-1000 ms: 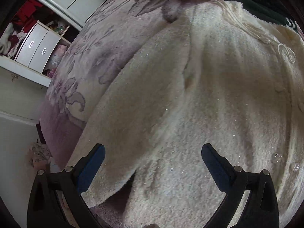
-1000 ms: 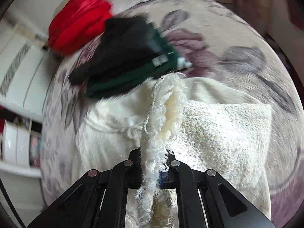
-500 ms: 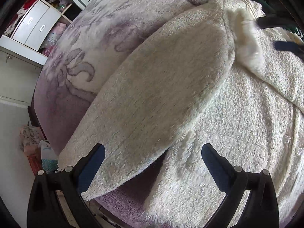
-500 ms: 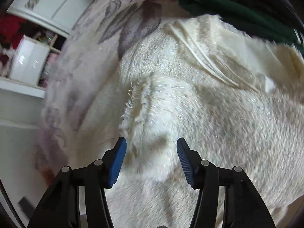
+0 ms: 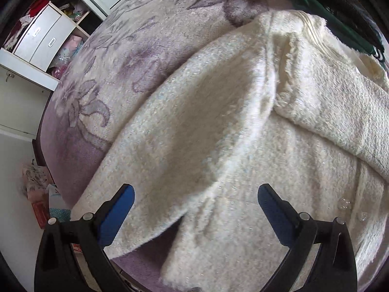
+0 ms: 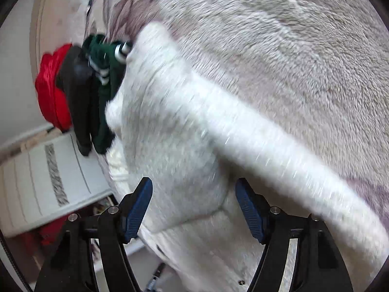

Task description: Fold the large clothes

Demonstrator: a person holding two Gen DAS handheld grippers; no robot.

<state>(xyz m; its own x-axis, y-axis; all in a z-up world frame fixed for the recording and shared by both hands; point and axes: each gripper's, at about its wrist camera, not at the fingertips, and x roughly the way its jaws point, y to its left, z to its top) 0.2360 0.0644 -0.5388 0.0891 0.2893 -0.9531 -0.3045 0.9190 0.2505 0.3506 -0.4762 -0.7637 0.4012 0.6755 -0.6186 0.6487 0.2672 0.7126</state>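
Note:
A large fluffy cream coat (image 5: 243, 133) lies spread on a bed with a purple floral blanket (image 5: 126, 56). One sleeve is folded across its body in the left wrist view. My left gripper (image 5: 195, 202) is open and empty, just above the coat's lower hem. In the right wrist view the same coat (image 6: 184, 141) is blurred by motion, with its other sleeve lying out to the right. My right gripper (image 6: 194, 204) is open and empty, hovering over the coat.
A pile of dark green, black and red clothes (image 6: 80, 85) lies on the bed beyond the coat; it shows at the top right in the left wrist view (image 5: 340, 12). White drawers and shelves (image 5: 41, 41) stand past the bed's left edge. Bags (image 5: 41, 202) sit on the floor.
My right gripper let go of the cream sleeve, which now lies folded over the coat, then swung away to the coat's other side. My left gripper stayed open and shifted slightly.

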